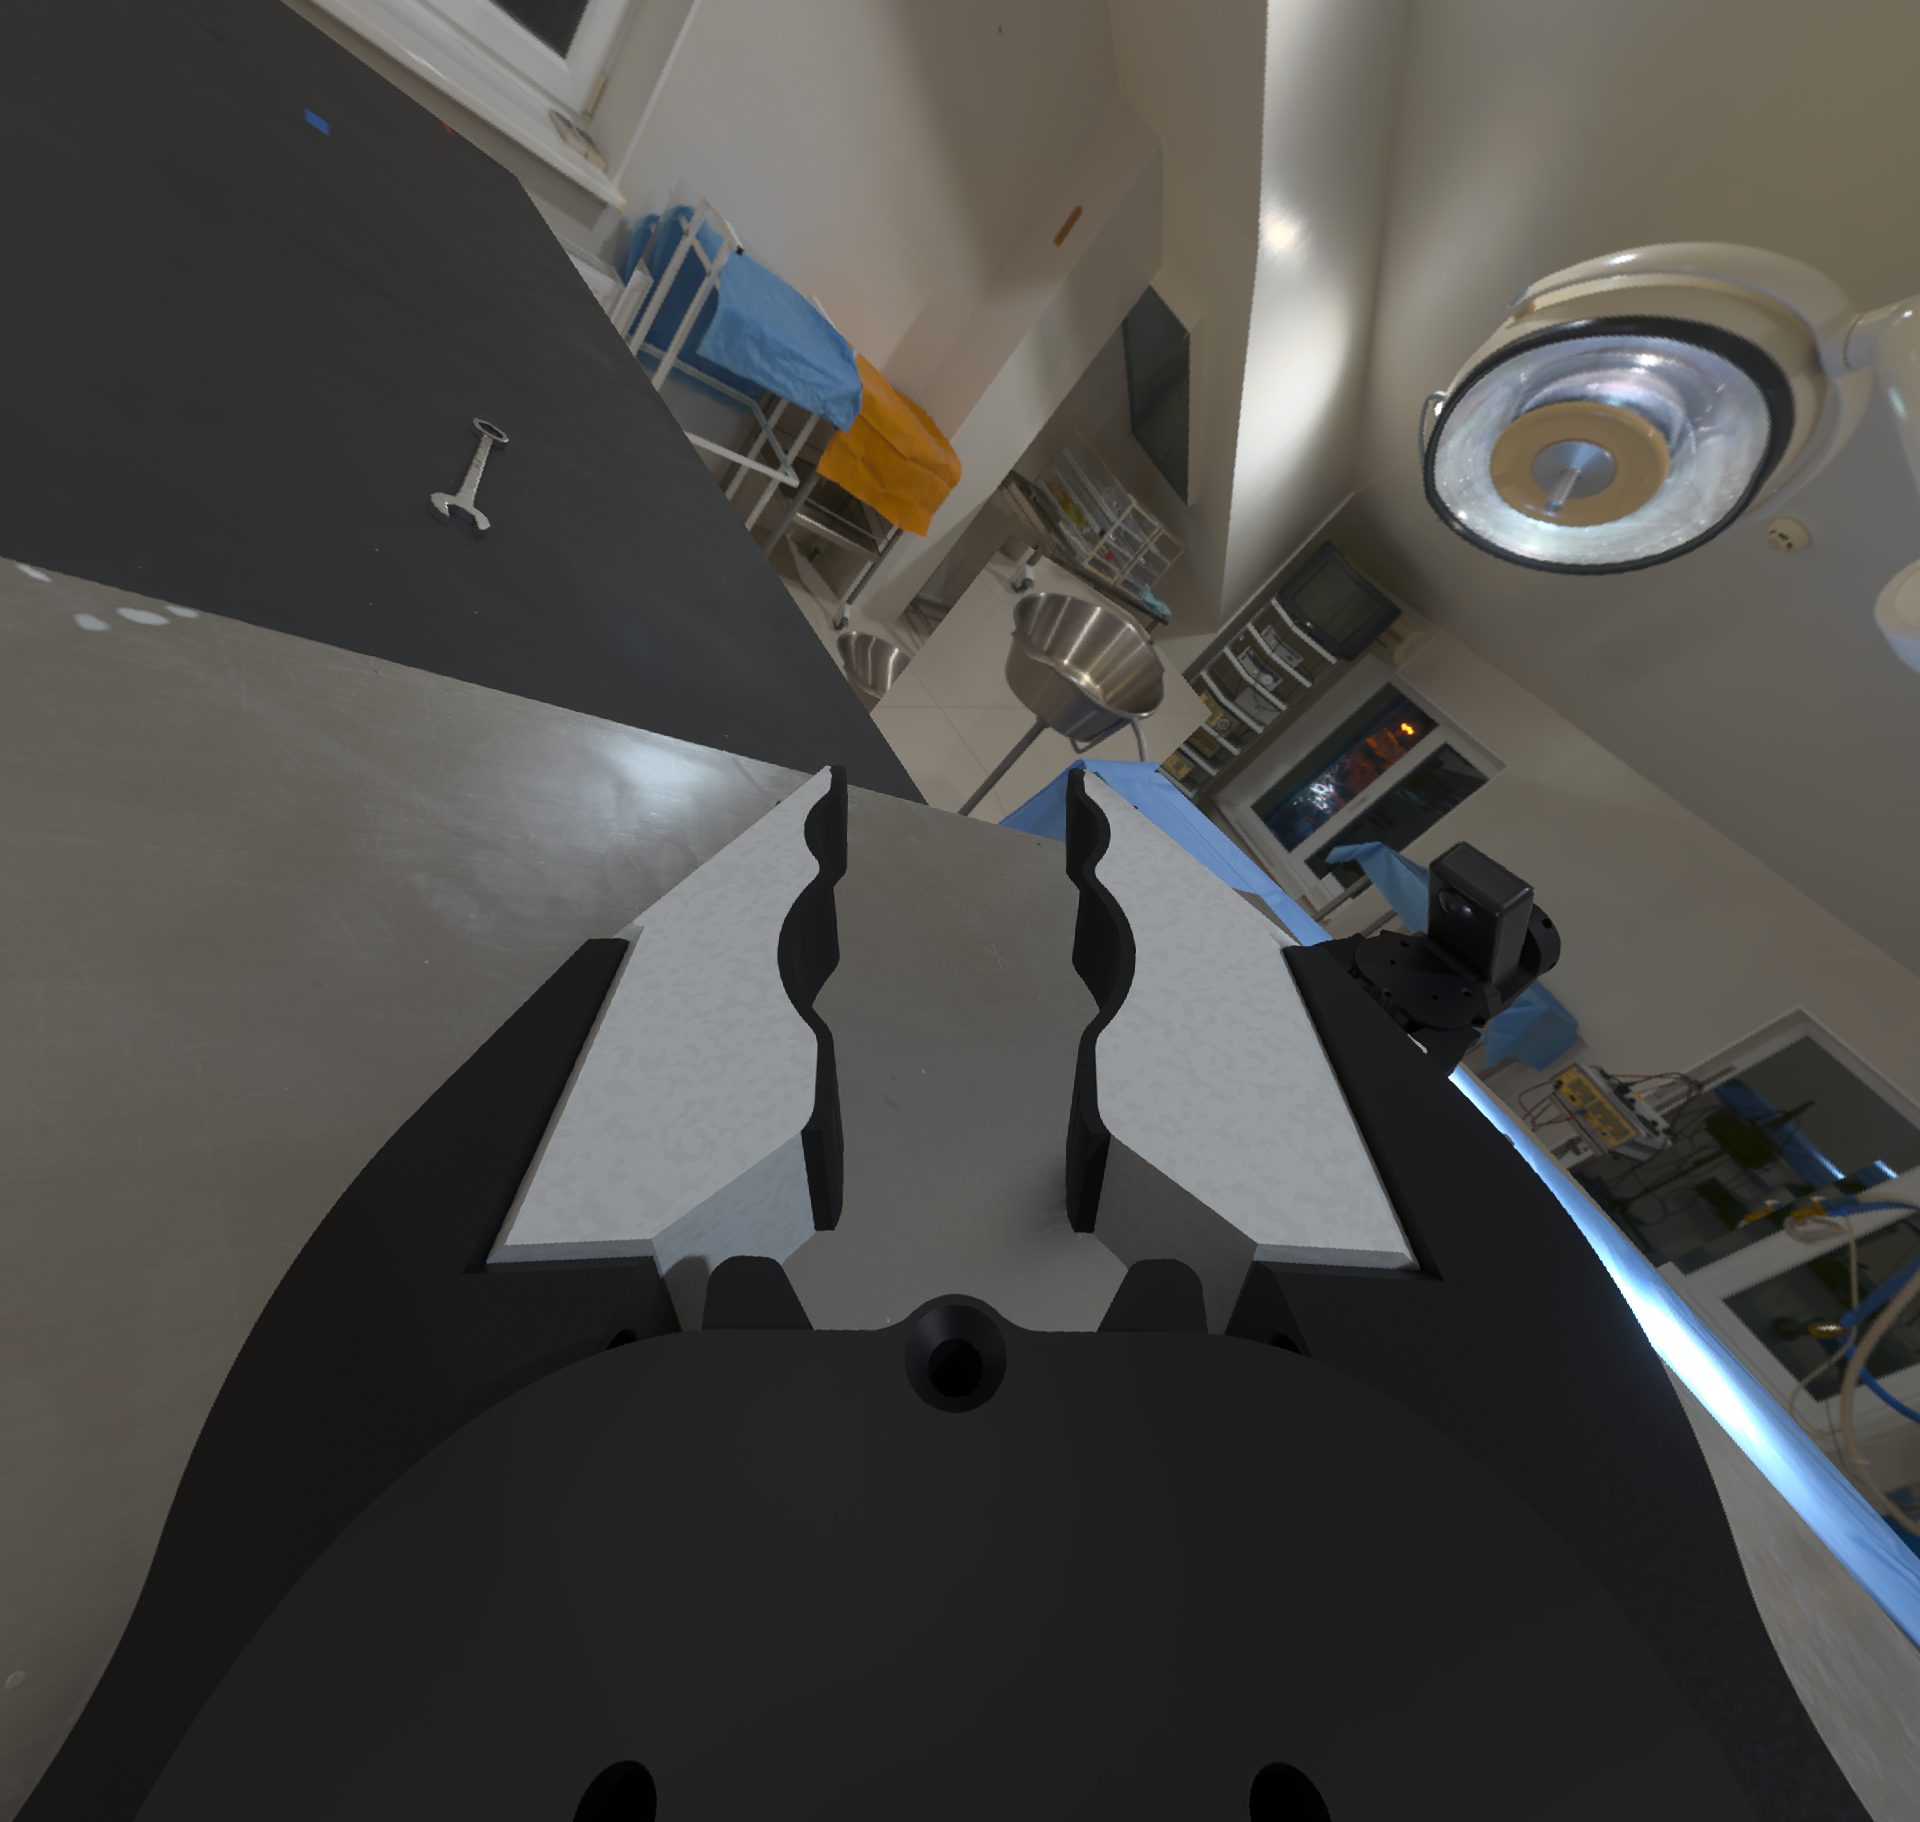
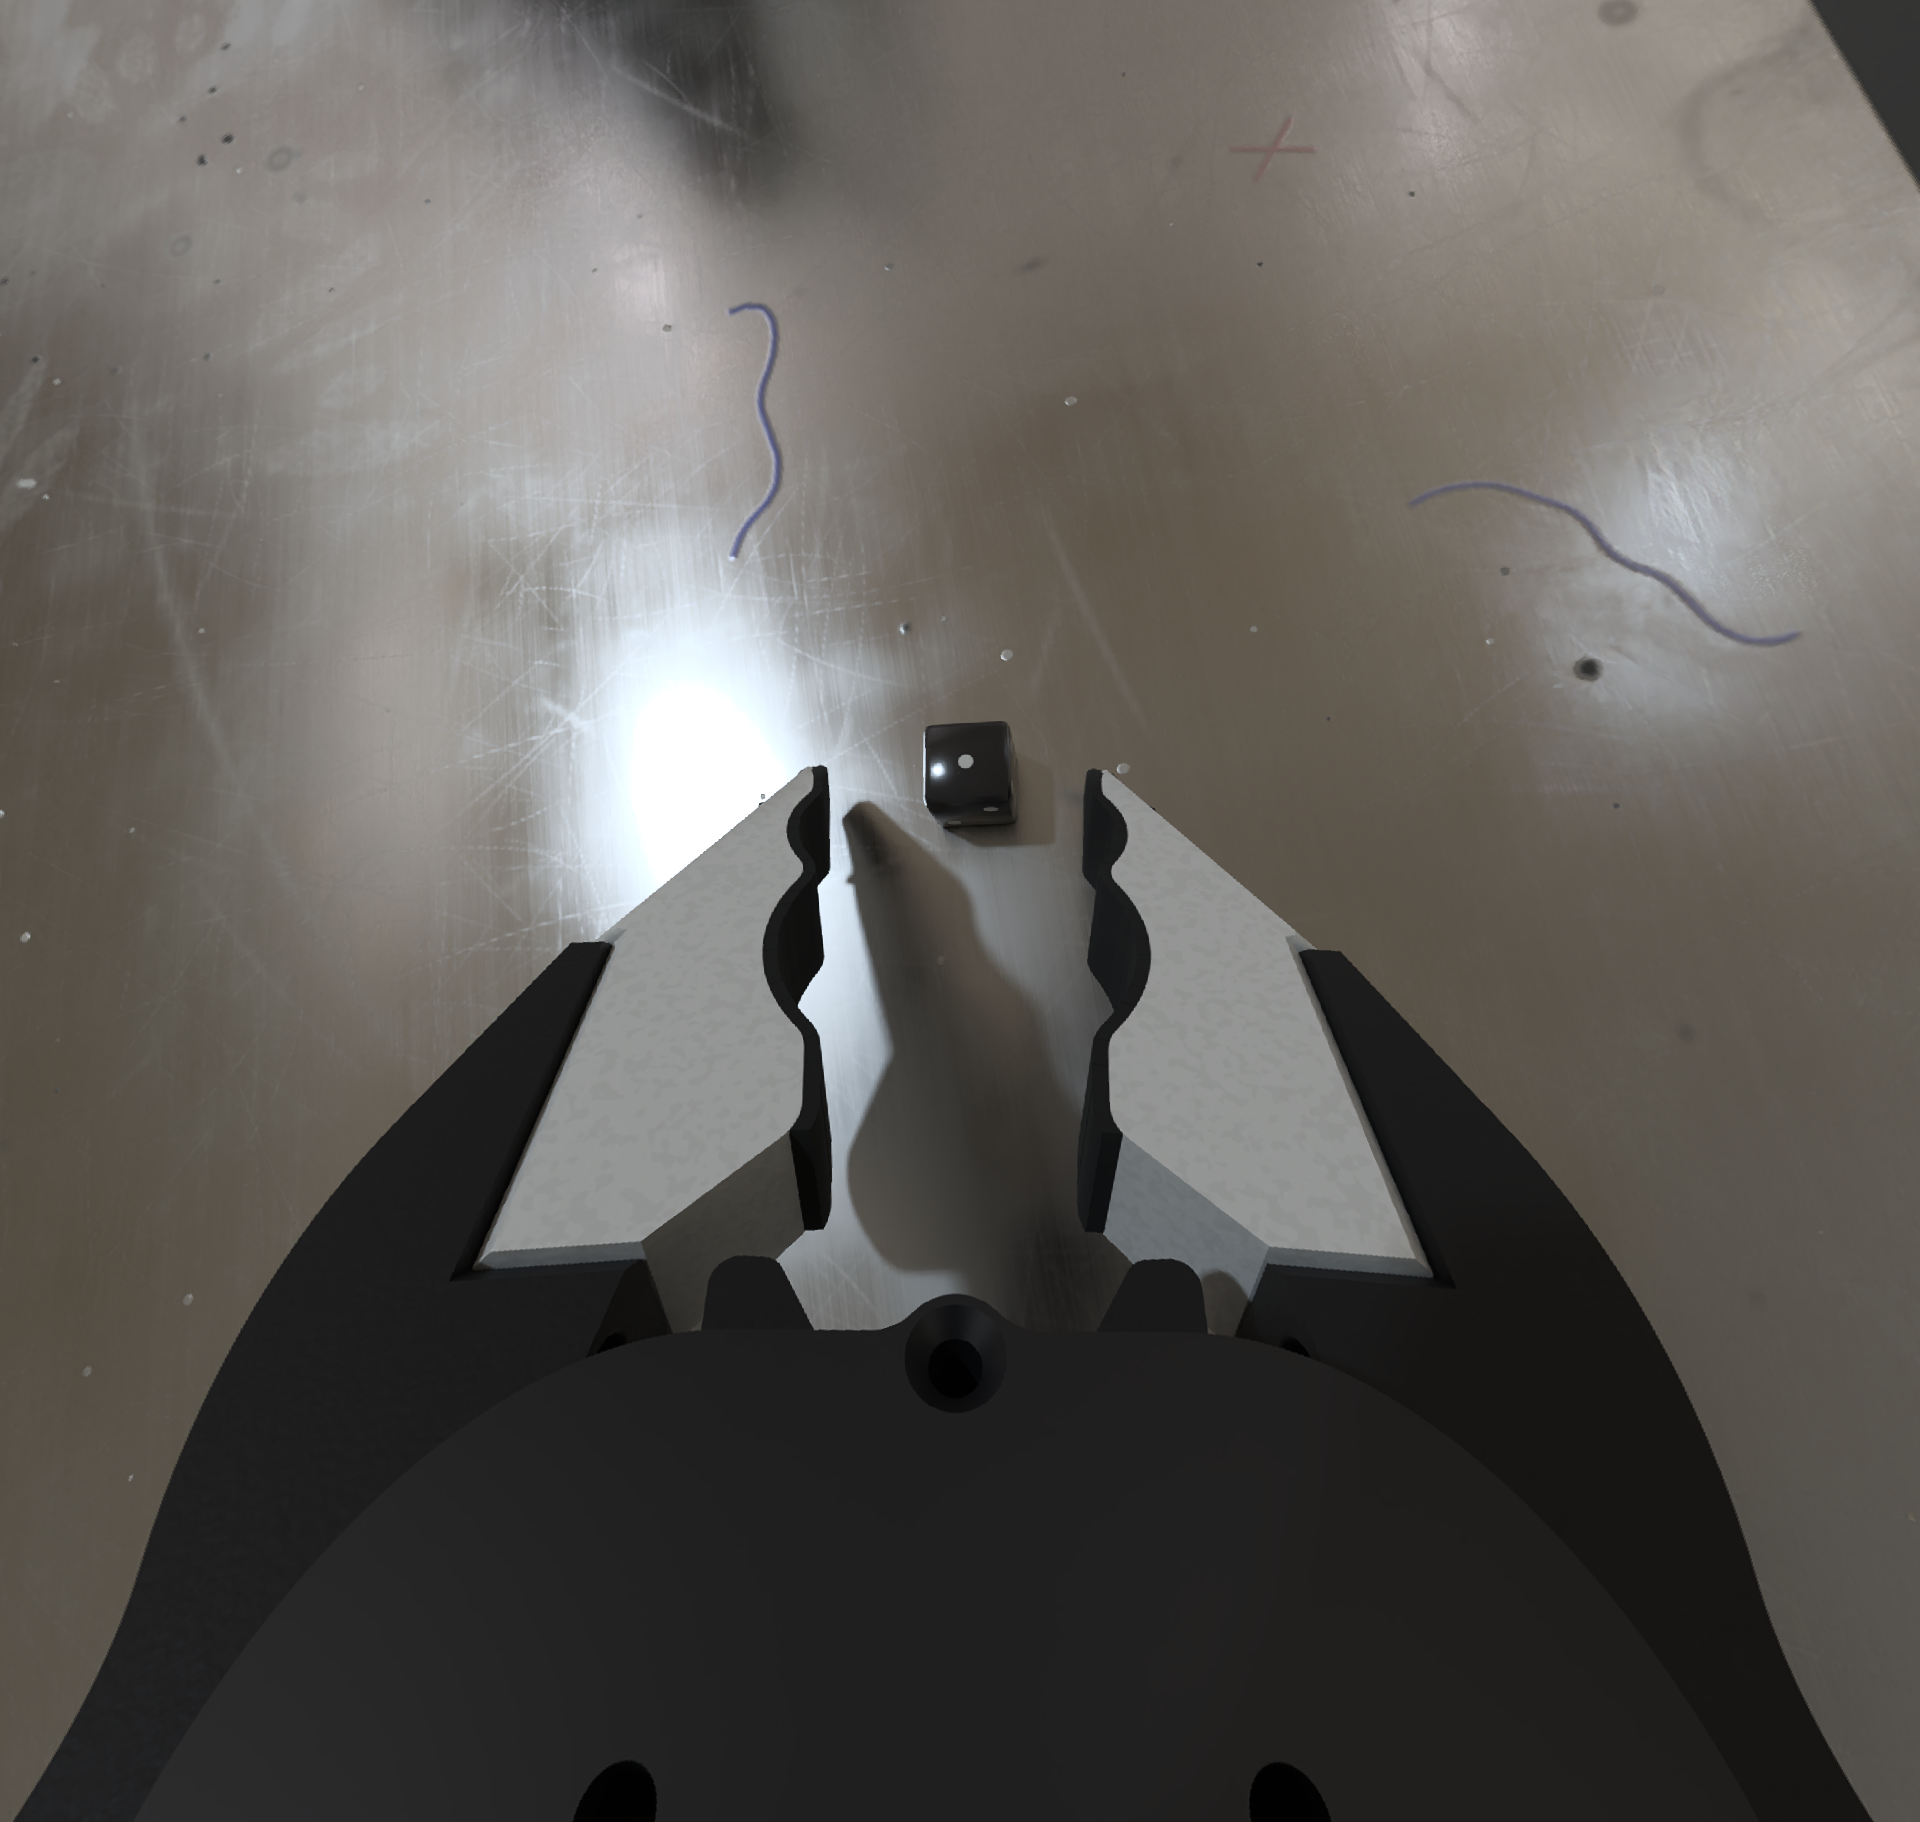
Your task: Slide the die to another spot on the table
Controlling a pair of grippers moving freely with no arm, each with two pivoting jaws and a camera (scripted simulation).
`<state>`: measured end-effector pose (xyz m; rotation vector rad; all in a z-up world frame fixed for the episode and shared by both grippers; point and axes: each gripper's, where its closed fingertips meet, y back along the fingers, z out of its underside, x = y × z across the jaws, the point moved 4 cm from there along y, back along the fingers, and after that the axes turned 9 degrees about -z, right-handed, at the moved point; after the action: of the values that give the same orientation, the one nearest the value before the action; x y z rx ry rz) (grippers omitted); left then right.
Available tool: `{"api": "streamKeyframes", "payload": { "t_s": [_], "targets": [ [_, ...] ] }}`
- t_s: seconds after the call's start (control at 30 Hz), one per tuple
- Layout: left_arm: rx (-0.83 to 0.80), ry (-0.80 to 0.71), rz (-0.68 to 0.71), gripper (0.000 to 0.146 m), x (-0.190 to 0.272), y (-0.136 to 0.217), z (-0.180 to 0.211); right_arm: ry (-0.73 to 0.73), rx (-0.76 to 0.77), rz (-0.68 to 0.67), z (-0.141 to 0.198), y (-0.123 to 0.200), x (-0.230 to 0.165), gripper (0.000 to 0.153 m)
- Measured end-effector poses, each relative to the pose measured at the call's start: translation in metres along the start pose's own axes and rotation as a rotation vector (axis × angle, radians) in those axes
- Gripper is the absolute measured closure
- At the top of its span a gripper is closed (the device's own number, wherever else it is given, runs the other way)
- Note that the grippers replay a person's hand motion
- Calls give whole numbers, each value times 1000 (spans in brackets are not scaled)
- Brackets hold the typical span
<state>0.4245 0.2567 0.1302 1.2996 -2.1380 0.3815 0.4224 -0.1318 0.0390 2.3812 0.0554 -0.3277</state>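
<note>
The right hand-held gripper [image 2: 956, 796] points down at the worktop [image 2: 312, 837], its two fingers spread apart with nothing between them. One die [image 2: 968, 773], small and black, sits on the steel just beyond the fingertips, between them and closer to the right-hand one, touching neither. It rests flat with a single white pip facing up; being a cube, it has no long axis. Farther on lie two thin blue threads [image 2: 764, 427] and one faint red cross [image 2: 1272, 149], which is near the worktop's far right corner.

The left hand-held gripper [image 1: 954, 806] is likewise parted and holds nothing, reaching toward an edge of the worktop [image 1: 312, 889]. Past that edge one wrench [image 1: 470, 477] lies on the dark floor, and two steel basins [image 1: 1086, 666] stand in the room; I cannot tell what they contain.
</note>
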Motion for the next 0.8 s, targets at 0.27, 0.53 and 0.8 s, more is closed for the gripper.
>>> {"api": "streamKeyframes", "payload": {
  "t_s": [0.27,0.53,0.8],
  "targets": [
    [-1,-3,1,104,1,0,0,-9,-8,19,1,2,2,109],
    [-1,-8,-1,104,1,0,0,-21,-20,111,3,6,12,113],
    [-1,-10,-7,104,0,0,0,26,-14,49,-2,0,0,92]
  ]
}}
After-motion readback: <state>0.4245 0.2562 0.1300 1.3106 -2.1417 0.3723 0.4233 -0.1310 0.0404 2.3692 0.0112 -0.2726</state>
